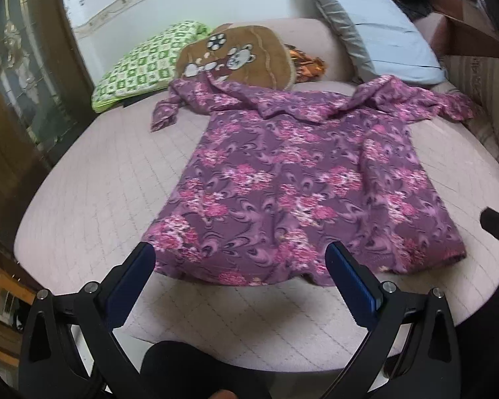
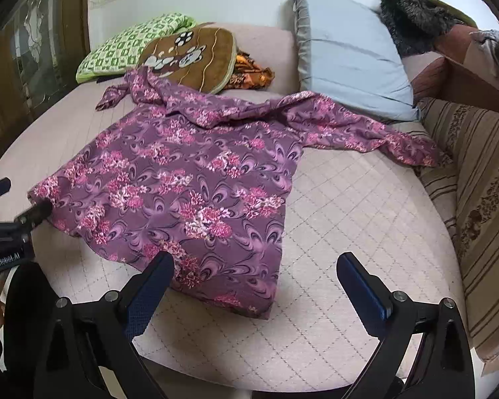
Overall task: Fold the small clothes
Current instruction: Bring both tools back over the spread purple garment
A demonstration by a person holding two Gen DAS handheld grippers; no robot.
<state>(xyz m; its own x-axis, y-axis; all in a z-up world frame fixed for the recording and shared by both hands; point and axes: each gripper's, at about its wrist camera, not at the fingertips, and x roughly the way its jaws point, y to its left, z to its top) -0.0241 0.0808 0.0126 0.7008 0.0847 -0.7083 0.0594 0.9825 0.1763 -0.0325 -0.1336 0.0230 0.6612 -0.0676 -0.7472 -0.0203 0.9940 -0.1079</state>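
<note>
A purple floral garment (image 1: 292,179) lay spread flat on the bed (image 1: 93,206), its hem toward the cameras and its two sleeves flung out to either side at the far end — the collar area rumpled. Beyond the garment, a brown teddy-bear cushion (image 1: 239,55) touched its far left sleeve, with a green checked pillow (image 1: 143,63) just beside the cushion and a pale blue pillow (image 1: 379,30) propped behind the garment's far right shoulder.

The left gripper (image 1: 241,256) hovered over the garment's near hem, its jaws spread wide with nothing between them; the blue pads (image 1: 133,282) framed the hem's middle stretch. The right gripper (image 2: 254,266) stood likewise wide and empty at the garment's near right corner — one finger over the cloth, the other over bare quilted bedding. A striped sofa cushion (image 2: 475,179) ran along the garment's right side, the far right sleeve ending against it.
</note>
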